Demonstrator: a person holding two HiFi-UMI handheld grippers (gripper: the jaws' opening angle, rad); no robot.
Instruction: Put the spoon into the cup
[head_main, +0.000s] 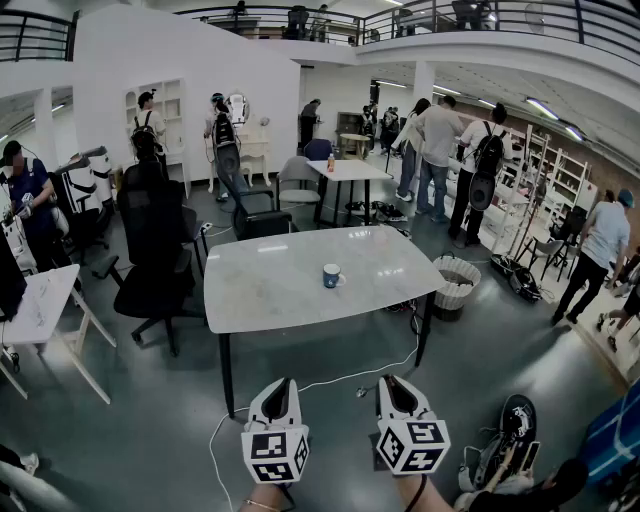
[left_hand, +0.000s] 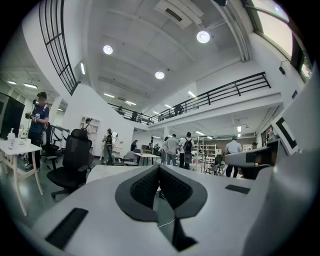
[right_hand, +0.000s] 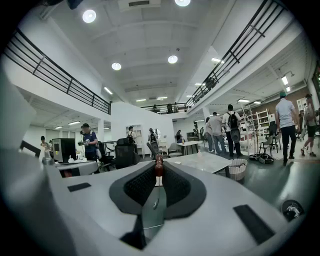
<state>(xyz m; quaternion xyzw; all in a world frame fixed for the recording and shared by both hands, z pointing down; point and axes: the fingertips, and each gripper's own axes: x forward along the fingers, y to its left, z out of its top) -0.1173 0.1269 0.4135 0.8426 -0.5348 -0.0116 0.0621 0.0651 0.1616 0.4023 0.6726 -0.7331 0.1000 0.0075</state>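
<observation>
Your right gripper (right_hand: 158, 175) has its jaws drawn almost together and pinching the spoon (right_hand: 158, 169). The spoon's reddish-brown end stands upright at the pad tips and pokes just past them. Which way its bowl faces cannot be told. Your left gripper (left_hand: 159, 172) has its pads pressed together at the tips, with nothing between them.

In the head view both grippers sit at 6 o'clock, side by side and close together. The left gripper (head_main: 277, 392) and the right gripper (head_main: 400, 390) both point toward 12 o'clock, out over the bare floor and short of the table.

The cup (head_main: 332, 275) is blue with a white inside and stands upright on the marble-topped table (head_main: 270, 290). It is at 12 o'clock from your grippers, well apart from them and toward the 3 o'clock half of the tabletop.

A white cable (head_main: 340, 380) trails over the grey floor (head_main: 150, 400) from under the table toward your grippers. A white slatted wastebasket (head_main: 457, 283) stands just beside the table's 3 o'clock end. A black office chair (head_main: 155, 250) stands at its 9 o'clock side.

Beyond the table, toward 12 o'clock, is a smaller white table (head_main: 350, 170) with a small orange bottle (head_main: 330, 162) on it. Several people, some wearing backpacks, stand around the room. A black balcony railing (head_main: 500, 20) runs along the upper level
</observation>
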